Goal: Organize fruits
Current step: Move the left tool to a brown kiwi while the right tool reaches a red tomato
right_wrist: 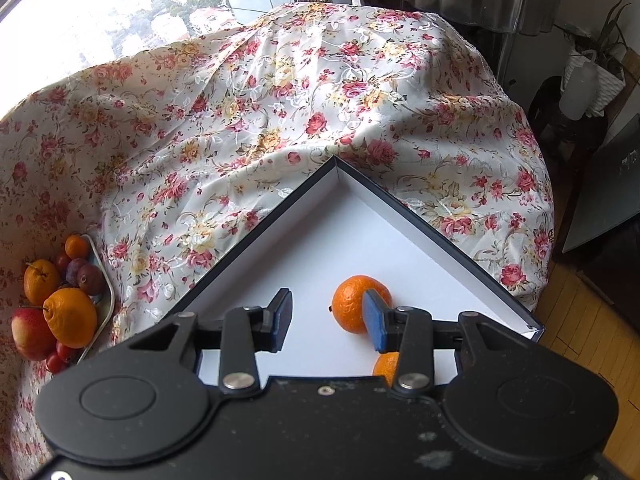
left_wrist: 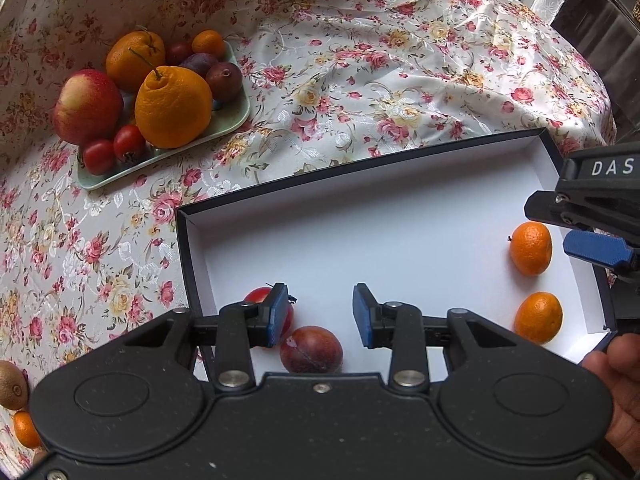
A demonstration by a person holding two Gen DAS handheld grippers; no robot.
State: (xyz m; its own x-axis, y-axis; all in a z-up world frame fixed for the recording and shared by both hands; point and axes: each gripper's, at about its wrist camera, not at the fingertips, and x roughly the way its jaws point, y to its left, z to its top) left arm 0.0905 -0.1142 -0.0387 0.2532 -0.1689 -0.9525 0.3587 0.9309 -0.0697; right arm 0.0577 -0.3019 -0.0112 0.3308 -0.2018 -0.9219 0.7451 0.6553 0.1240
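Note:
A shallow box with a white inside and a dark rim lies on the flowered cloth. In it are a red tomato, a dark plum and two mandarins. My left gripper hovers over the box's near left part with its blue pads apart. The tomato sits behind its left finger and the plum lies below the gap, untouched. My right gripper is open over the box. One mandarin sits just behind its right finger and another is mostly hidden.
A pale green plate at the far left holds an apple, two oranges, tomatoes, plums and a small mandarin. A kiwi and a mandarin lie on the cloth, near left. A hand shows at right. The table edge falls away at right.

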